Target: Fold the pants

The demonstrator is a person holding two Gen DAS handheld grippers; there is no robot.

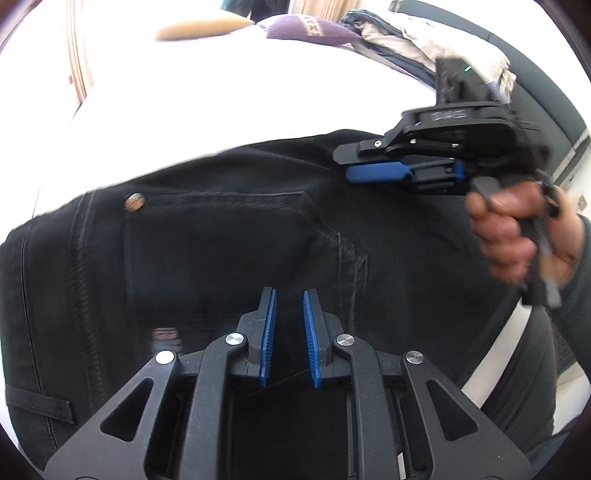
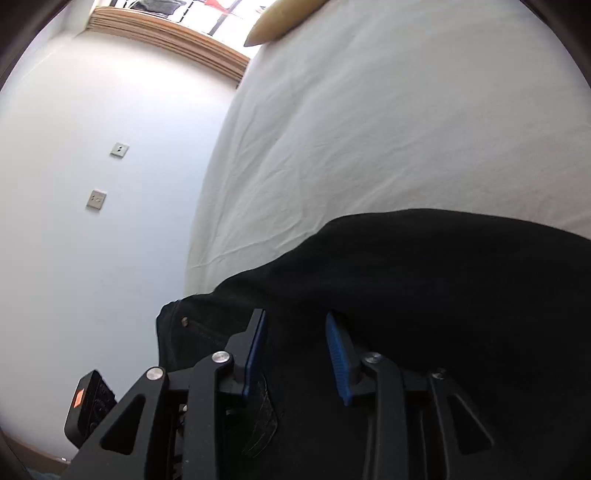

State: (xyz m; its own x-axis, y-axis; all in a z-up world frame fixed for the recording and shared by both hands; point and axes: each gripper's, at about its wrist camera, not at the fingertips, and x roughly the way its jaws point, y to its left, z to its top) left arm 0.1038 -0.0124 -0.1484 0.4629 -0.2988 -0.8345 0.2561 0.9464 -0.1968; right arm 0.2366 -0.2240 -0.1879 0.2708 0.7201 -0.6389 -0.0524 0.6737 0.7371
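Black jeans (image 1: 221, 240) lie on a white bed sheet (image 1: 221, 92), back pocket and a copper rivet (image 1: 133, 202) facing up. My left gripper (image 1: 290, 295) hovers just over the seat of the jeans, blue pads apart, nothing between them. My right gripper shows in the left wrist view (image 1: 354, 162) at the far right edge of the jeans, seen side-on, held in a hand. In the right wrist view the right gripper (image 2: 295, 317) is open over the black jeans (image 2: 443, 277), with dark fabric below the pads.
A tan pillow (image 1: 203, 27), a purple cushion (image 1: 306, 31) and a pile of beige and dark clothes (image 1: 424, 40) lie at the bed's far side. A white wall with two switch plates (image 2: 119, 149) runs along the bed's left edge. White sheet (image 2: 406, 129) extends beyond the jeans.
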